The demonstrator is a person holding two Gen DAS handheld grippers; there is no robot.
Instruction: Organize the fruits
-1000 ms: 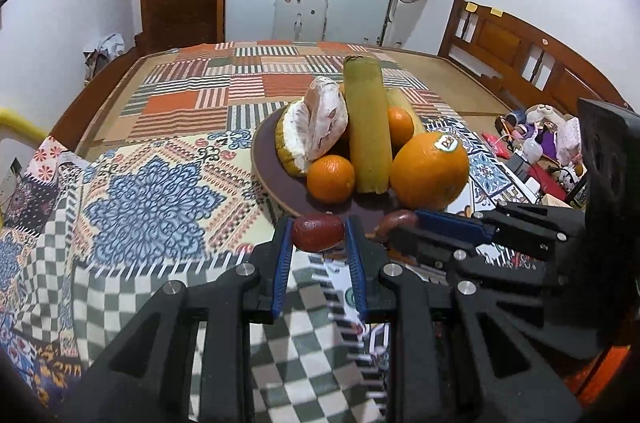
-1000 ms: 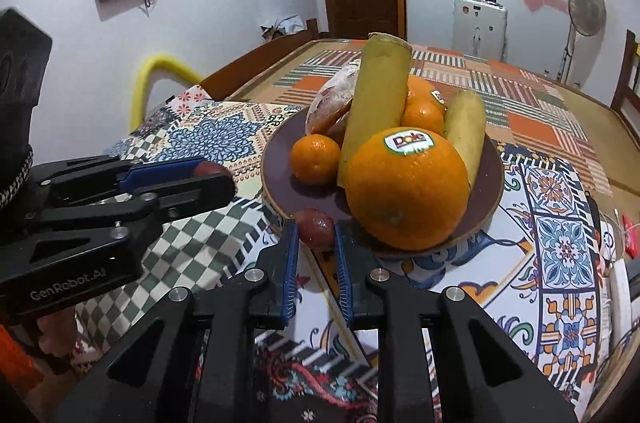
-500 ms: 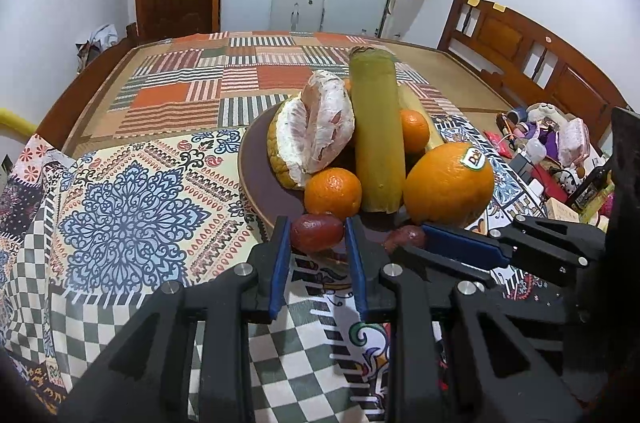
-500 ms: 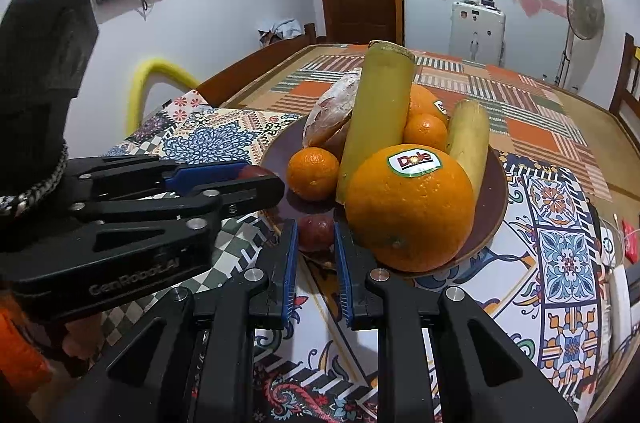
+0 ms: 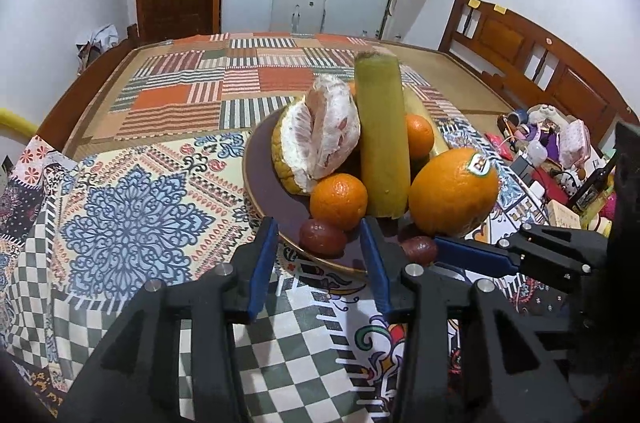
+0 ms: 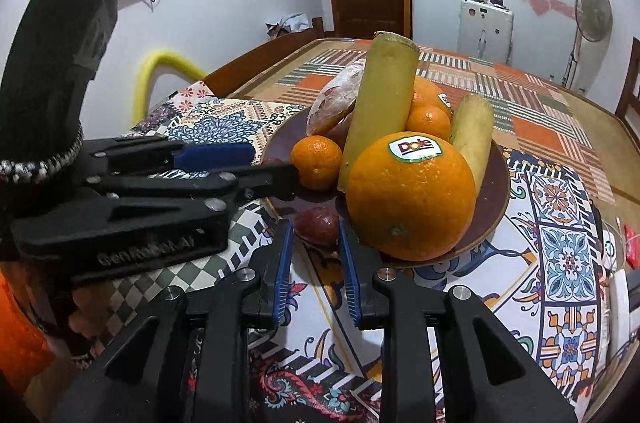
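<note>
Two small, glossy dark-red dates sit at the near edge of the dark round plate. One date lies free between the left gripper's wide-spread fingers. The right gripper closes lightly around the other date; whether it truly grips, I cannot tell. They look light, soft and slippery, best pinched gently across the middle. Both grippers reach in low and level.

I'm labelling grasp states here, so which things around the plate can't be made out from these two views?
- Right wrist view: the small dark red fruit sits between the right gripper fingers; contact is unclear.
- Right wrist view: the left gripper hides the other dark red fruit.
- Left wrist view: the big stickered orange hides the dark round plate rim behind it.
- Left wrist view: clutter at right is too small to identify.
</note>
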